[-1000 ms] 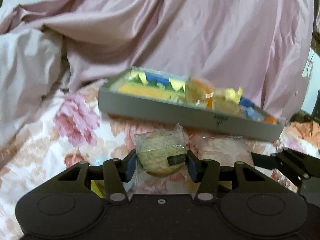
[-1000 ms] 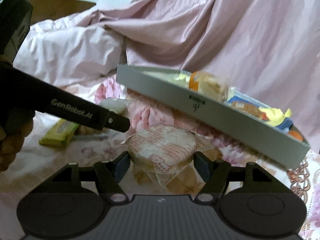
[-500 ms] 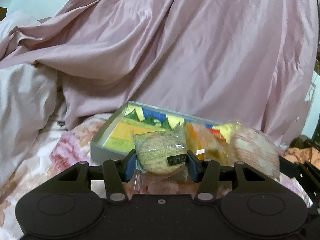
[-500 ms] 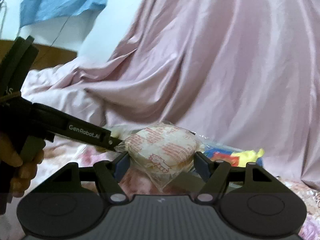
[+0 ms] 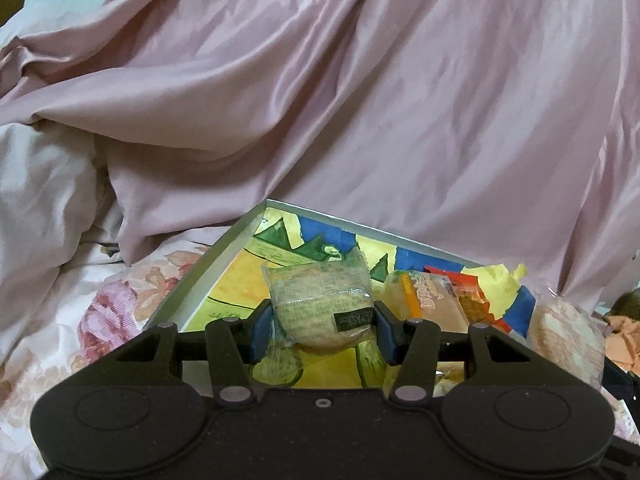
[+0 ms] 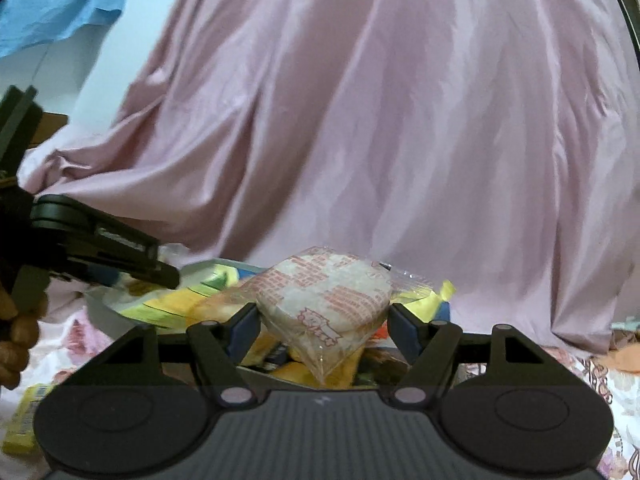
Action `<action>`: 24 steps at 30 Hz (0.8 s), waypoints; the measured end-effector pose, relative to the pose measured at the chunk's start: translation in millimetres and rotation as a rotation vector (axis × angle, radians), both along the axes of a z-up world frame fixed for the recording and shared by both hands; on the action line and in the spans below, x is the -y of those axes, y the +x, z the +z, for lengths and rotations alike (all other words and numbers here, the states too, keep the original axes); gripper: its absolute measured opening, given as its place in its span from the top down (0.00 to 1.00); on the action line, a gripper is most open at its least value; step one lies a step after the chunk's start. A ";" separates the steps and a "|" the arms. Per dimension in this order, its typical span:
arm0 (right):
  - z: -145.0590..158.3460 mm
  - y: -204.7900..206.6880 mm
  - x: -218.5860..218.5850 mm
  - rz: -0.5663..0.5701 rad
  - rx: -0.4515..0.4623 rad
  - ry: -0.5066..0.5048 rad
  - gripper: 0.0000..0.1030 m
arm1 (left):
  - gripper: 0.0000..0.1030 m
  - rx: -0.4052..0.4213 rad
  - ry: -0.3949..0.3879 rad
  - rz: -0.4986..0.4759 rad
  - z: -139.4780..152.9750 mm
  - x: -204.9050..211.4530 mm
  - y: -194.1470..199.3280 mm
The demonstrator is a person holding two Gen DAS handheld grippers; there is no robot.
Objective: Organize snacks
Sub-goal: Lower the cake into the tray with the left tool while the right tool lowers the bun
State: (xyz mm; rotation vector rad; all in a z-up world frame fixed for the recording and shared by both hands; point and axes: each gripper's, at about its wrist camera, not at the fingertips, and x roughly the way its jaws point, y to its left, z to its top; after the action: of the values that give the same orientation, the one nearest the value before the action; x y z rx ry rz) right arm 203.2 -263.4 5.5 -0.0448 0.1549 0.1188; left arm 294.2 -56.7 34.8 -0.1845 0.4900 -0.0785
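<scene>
Snacks, wrapped: green-printed cake (image 5: 320,306) pinched between the left gripper (image 5: 322,330) pads, held above the grey tray (image 5: 208,266); red-printed cake (image 6: 324,298) pinched in the right gripper (image 6: 322,328), held over the tray's near edge. Tray: painted yellow-blue floor, holding an orange-labelled packet (image 5: 426,300), resting on a floral bedsheet (image 5: 96,308). Backdrop: draped pink satin cloth (image 5: 360,100); blue cloth (image 6: 60,4) upper left. Yellow packet (image 6: 24,420) lies on the sheet. Hand (image 6: 16,336) grips the left tool's handle.

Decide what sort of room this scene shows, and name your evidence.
Probably a bedroom: a floral bedsheet lies beneath the snack tray, with a rumpled pink satin quilt heaped behind it.
</scene>
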 end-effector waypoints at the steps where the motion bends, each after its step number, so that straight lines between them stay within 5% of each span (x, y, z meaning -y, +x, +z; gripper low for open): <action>1: -1.3 3.7 1.5 -0.003 -0.009 0.005 0.28 | 0.48 -0.003 0.007 -0.003 -1.1 1.7 1.4; 18: -7.3 25.3 0.4 0.008 -0.077 0.005 0.28 | 0.47 -0.057 0.024 -0.011 -13.2 7.5 13.3; 24: -7.7 24.6 -0.4 0.010 -0.087 0.010 0.24 | 0.35 -0.080 -0.001 -0.005 -15.3 4.4 12.8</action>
State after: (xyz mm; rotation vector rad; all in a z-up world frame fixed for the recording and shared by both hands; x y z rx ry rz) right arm 227.8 -263.0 -2.3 -0.0307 0.2407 0.1318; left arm 307.0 -61.2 19.5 -0.1880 0.5699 -0.0760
